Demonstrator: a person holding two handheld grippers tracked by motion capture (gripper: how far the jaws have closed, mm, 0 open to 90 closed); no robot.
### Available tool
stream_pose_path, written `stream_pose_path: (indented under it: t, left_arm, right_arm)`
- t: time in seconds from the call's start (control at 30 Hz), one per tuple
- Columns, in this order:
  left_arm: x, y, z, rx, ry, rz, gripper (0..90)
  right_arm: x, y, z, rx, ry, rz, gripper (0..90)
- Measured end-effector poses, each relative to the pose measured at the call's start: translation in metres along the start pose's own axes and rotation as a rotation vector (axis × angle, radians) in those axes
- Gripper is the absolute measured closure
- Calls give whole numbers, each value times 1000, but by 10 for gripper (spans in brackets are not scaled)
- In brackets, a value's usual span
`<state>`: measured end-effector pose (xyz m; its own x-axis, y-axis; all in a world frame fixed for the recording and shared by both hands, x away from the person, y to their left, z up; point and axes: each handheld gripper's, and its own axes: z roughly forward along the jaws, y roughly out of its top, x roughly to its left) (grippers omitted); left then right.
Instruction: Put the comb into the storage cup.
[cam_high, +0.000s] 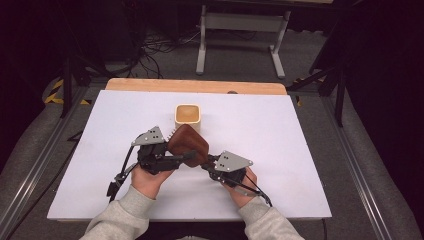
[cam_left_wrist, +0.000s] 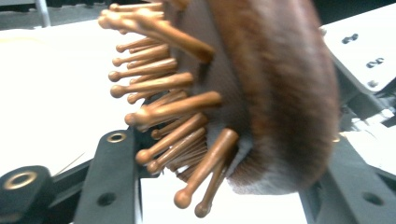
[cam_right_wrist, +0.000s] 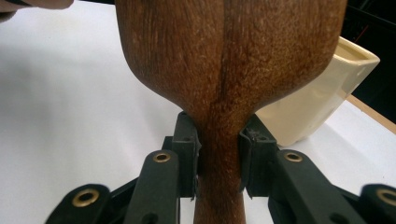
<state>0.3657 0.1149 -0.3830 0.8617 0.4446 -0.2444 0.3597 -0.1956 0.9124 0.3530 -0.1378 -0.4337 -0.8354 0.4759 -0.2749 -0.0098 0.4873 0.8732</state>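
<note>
While both sets of tongs meet over the middle of the white table (cam_high: 280, 150), a wooden hairbrush (cam_high: 188, 144) hangs between them, lifted off the surface. The right tongs (cam_right_wrist: 219, 161) are clenched on the brush's narrow handle, one black jaw pressed against each side where the handle widens into the head. The left tongs (cam_high: 176, 159) bracket the head from the other side: in the left gripper view one jaw stands by the wooden bristle pins (cam_left_wrist: 163, 112) and the other by the brown back, but I cannot tell whether they press on it. Seen from above, the brush lies tilted with its smooth back upward and its pins toward the left hand (cam_high: 146, 179). Just beyond it stands a cream square cup (cam_high: 188, 118), upright and apart from the brush. The right hand (cam_high: 243, 186) holds its tool near the table's front.
</note>
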Motion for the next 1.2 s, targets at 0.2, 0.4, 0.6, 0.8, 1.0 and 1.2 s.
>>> stream_pose_path:
  t: [0.2,0.4,0.6,0.8,1.0,1.2]
  left_arm:
    - [-2,2,-3,-8,-23,2,559]
    - [-6,7,-5,-8,-26,22,580]
    - [-7,15,-8,-6,-23,37,587]
    - [-7,26,-13,-3,-13,49,587]
    - [-7,37,-18,7,5,71,585]
    - [-5,48,-24,18,13,74,584]
  right_arm:
    - [0,1,-2,-19,7,-14,715]
    - [-2,3,-4,-42,24,-5,709]
    - [-4,6,-11,-75,23,3,606]
    - [-5,9,-13,-72,32,-4,410]
    - [-12,10,-15,-88,50,51,154]
    - [-21,7,-18,-107,59,114,16]
